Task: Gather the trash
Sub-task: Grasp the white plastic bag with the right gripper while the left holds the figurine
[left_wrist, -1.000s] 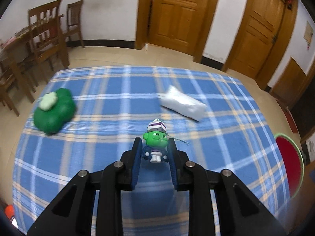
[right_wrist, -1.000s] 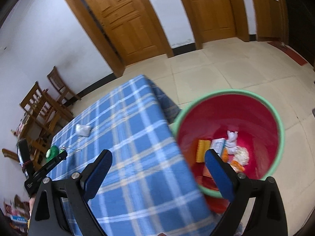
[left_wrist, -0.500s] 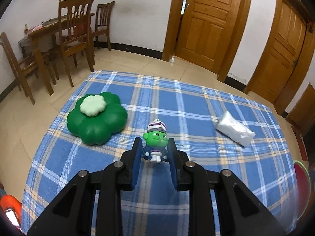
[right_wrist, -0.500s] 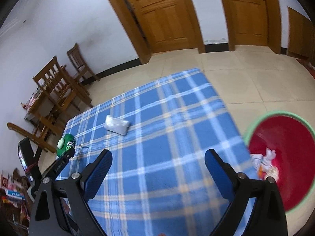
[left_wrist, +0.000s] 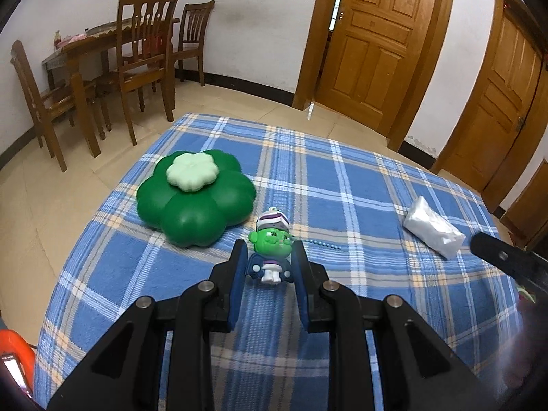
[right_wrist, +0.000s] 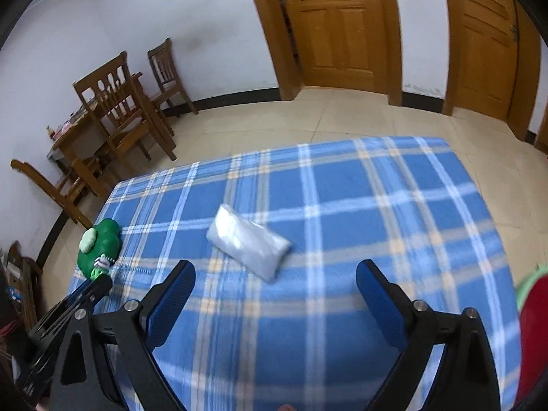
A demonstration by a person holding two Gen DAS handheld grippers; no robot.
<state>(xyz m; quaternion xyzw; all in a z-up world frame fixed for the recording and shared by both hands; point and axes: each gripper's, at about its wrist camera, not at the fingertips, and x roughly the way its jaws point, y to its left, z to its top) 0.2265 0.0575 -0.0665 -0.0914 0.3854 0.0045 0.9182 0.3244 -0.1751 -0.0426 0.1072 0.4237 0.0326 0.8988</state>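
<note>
My left gripper (left_wrist: 269, 267) is shut on a small green-faced toy figure (left_wrist: 271, 251) with a striped cap and a bead chain, held just above the blue plaid cloth (left_wrist: 342, 188). A white plastic packet (left_wrist: 433, 227) lies on the cloth to the right. In the right wrist view the same packet (right_wrist: 248, 241) lies just ahead of my right gripper (right_wrist: 275, 282), which is wide open and empty. The left gripper with the figure (right_wrist: 101, 265) shows at the far left there. The red bin's green rim (right_wrist: 525, 284) shows at the right edge.
A green clover-shaped cushion (left_wrist: 195, 198) lies on the cloth left of the toy; it also shows in the right wrist view (right_wrist: 99, 245). A wooden dining table with chairs (left_wrist: 113, 65) stands beyond the cloth's left end. Wooden doors (left_wrist: 373, 41) line the far wall.
The left gripper swung left with the toy toward the clover cushion. The right gripper turned away from the red bin and now faces the white packet.
</note>
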